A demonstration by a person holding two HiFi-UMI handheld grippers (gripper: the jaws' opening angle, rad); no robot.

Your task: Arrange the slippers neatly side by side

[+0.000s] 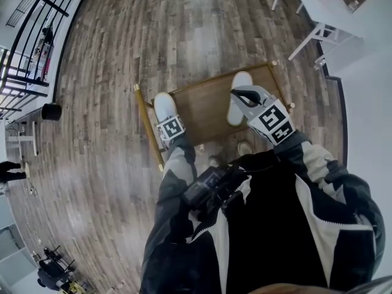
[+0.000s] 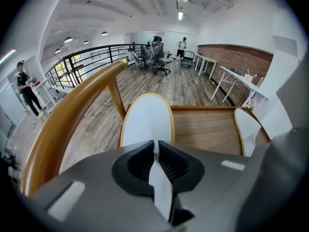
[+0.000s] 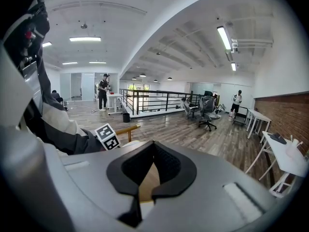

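Two white slippers with yellow trim lie on a low wooden table. The left slipper is at the table's left end, beside the brass rail. My left gripper is shut on its near edge, and a white strip of that slipper runs between the closed jaws of my left gripper. The right slipper lies at the table's right side, also seen as the right slipper in the left gripper view. My right gripper is over its middle; in the right gripper view, my right gripper has its jaws together with white, yellow-edged material in the slit.
The table's curved rail rises close at the left. White desks stand far right, a black railing and a bin far left. Office chairs and standing people are across the wooden floor.
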